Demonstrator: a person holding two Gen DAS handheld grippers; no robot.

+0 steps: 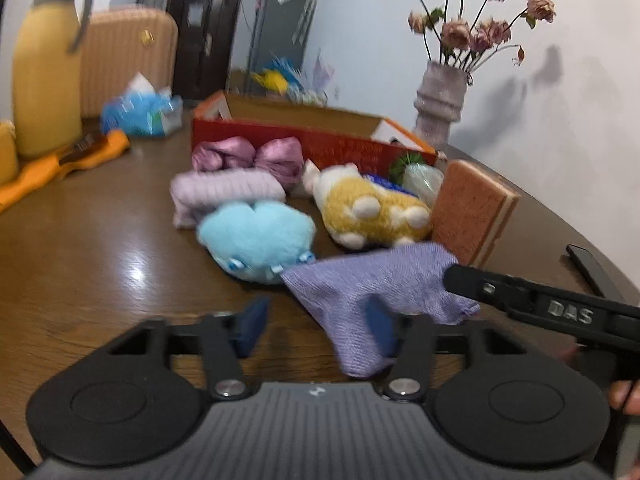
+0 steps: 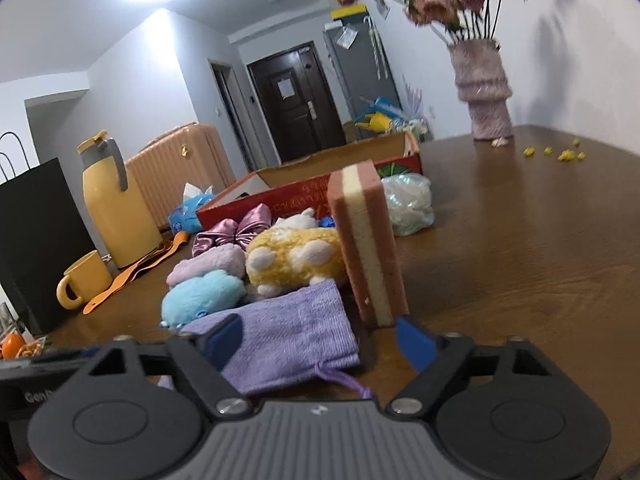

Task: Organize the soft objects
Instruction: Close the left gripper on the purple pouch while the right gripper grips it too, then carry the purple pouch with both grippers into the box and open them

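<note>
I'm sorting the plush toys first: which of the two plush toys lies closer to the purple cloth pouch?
The light blue plush, beside the pouch and about touching its corner. The yellow plush with white paws lies farther back, next to the upright sponge.

Home: suitcase [image 2: 176,168], front door [image 2: 298,100], fridge [image 2: 362,68].

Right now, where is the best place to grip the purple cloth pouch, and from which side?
Probably its near edge, approached from the front. The purple pouch lies flat on the table, with the sponge block upright beside it and the blue plush close behind.
</note>
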